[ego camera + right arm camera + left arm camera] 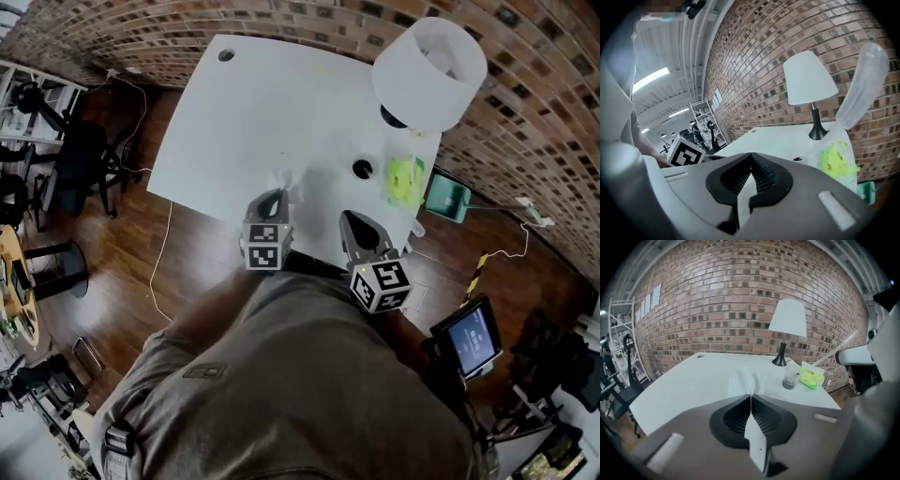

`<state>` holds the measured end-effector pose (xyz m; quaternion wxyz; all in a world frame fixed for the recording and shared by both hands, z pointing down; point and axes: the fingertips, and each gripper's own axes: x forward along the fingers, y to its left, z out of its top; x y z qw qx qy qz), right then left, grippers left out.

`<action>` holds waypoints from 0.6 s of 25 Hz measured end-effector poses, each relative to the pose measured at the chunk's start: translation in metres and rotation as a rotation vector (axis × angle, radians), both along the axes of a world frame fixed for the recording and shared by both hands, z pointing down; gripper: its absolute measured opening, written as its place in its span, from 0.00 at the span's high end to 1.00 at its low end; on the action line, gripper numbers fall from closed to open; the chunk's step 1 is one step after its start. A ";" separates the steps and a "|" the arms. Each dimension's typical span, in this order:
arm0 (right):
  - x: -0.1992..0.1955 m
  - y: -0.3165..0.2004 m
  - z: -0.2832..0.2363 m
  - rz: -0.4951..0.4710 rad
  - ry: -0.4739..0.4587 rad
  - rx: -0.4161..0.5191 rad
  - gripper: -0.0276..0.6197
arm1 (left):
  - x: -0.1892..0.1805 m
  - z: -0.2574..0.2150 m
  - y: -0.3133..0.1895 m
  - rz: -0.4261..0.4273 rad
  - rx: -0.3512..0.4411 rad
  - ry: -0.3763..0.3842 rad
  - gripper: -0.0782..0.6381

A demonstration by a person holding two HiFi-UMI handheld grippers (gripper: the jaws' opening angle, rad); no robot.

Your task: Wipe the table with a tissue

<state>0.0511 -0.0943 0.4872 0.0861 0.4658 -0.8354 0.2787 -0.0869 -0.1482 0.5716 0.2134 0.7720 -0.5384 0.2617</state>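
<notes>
Starting nearest to us, we see the left gripper (pixel 750 397) with its jaws pressed together on a white tissue (pixel 748 380), whose crumpled bulk fans out just past the tips toward twelve o'clock. We judge the tissue light, soft and limp, and easy to tear if dragged hard. A pinch on a gathered fold, as here, suits it better than a grip on a loose corner, since a loose flap would likely trail and fold under during a wipe. At about three o'clock of it in the head view, the right gripper (pixel 751 157) has its jaws closed too, with nothing between them. Both grippers sit at the near edge of the white table (pixel 234 112), and the tissue reaches over that edge; whether it touches the surface we cannot tell. Farther on, at about two o'clock from the tissue, stands a clear cup (pixel 790 379), with a green packet (pixel 811 378) just beside it at its three o'clock. Beyond them the lamp (pixel 786 319) rises near the far edge, and the brick wall (pixel 717 301) closes the view
</notes>
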 end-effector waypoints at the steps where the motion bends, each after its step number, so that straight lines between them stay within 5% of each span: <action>1: -0.001 -0.004 0.002 -0.006 0.001 -0.003 0.94 | -0.001 0.000 -0.004 -0.009 0.002 0.004 0.87; 15: -0.036 -0.052 0.027 0.084 0.063 -0.100 0.94 | -0.061 0.041 -0.075 0.032 -0.087 0.013 0.87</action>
